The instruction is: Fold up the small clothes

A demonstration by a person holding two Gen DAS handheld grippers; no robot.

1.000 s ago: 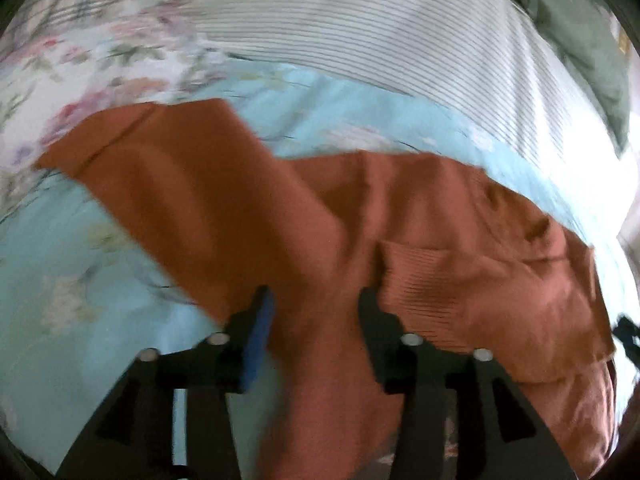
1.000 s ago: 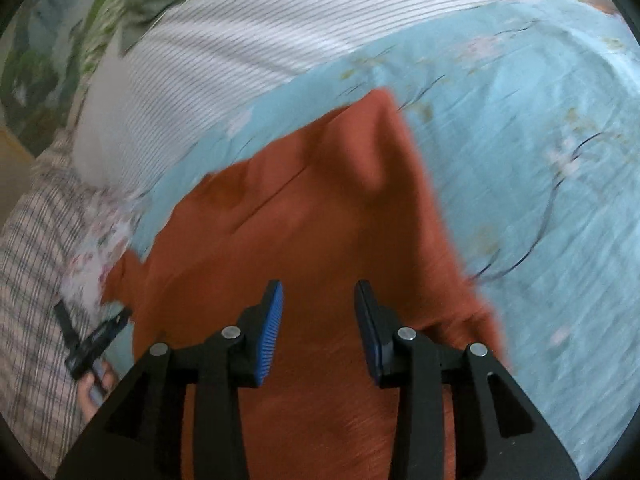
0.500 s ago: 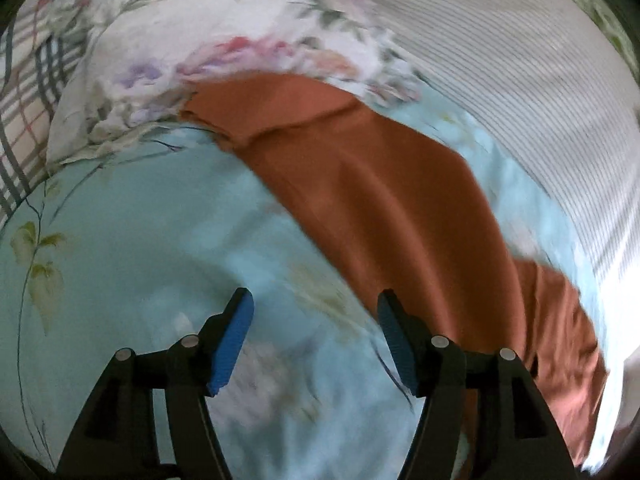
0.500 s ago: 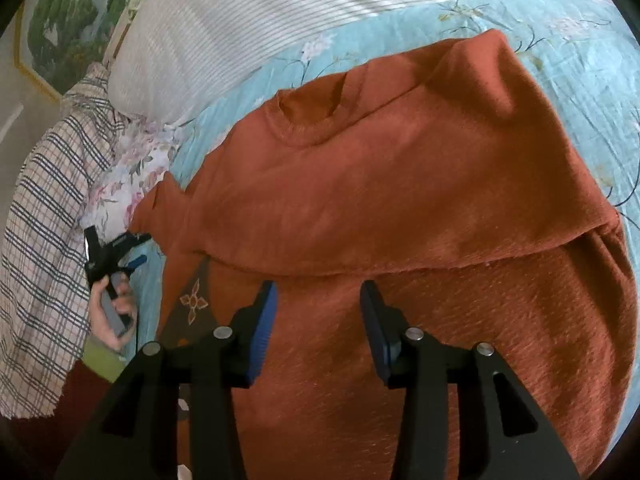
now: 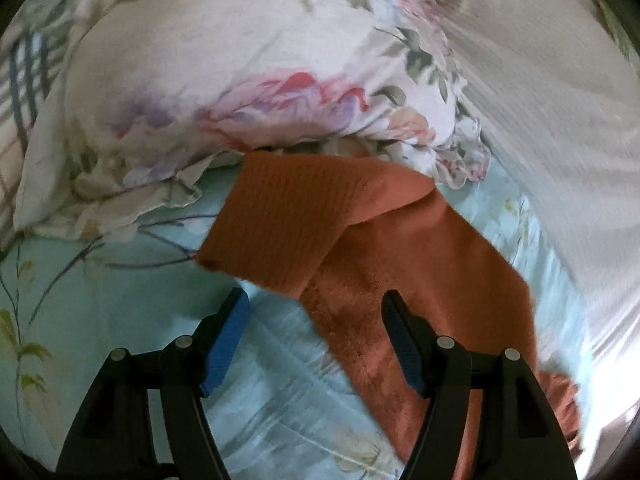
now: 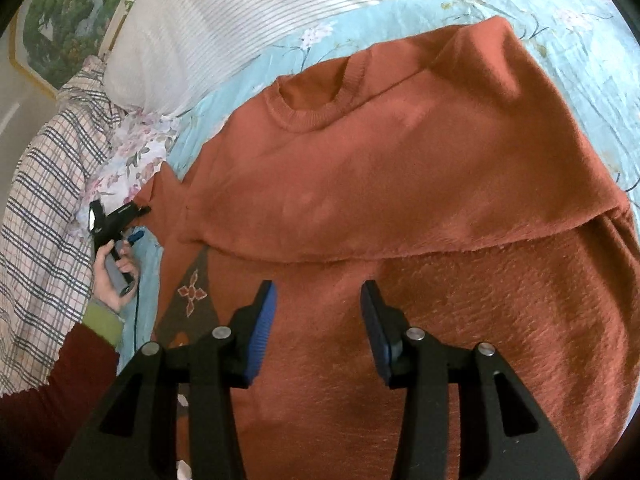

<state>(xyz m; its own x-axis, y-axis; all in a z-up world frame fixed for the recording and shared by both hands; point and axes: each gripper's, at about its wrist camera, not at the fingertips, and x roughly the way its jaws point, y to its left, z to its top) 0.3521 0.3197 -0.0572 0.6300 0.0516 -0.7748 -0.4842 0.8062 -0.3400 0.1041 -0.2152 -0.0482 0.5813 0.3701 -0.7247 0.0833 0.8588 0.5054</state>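
Surface: bed w/ light-blue floral sheet (image 5: 120, 312). At its head: 1 floral pillow (image 5: 240, 60), 1 white striped pillow (image 6: 208, 28), 1 plaid fabric (image 6: 36, 184). 1 landscape picture (image 6: 60, 12) on wall, upper left of right wrist view.

Task item: 1 rust-orange sweater (image 6: 400, 168), spread on sheet, neck toward striped pillow, lower part folded over body. Sleeve (image 5: 288, 220) lies beside floral pillow, cuff end doubled back.

Left gripper (image 5: 316, 304): jaws wide, empty, just short of cuff. Right gripper (image 6: 318, 296): jaws wide, empty, over sweater.
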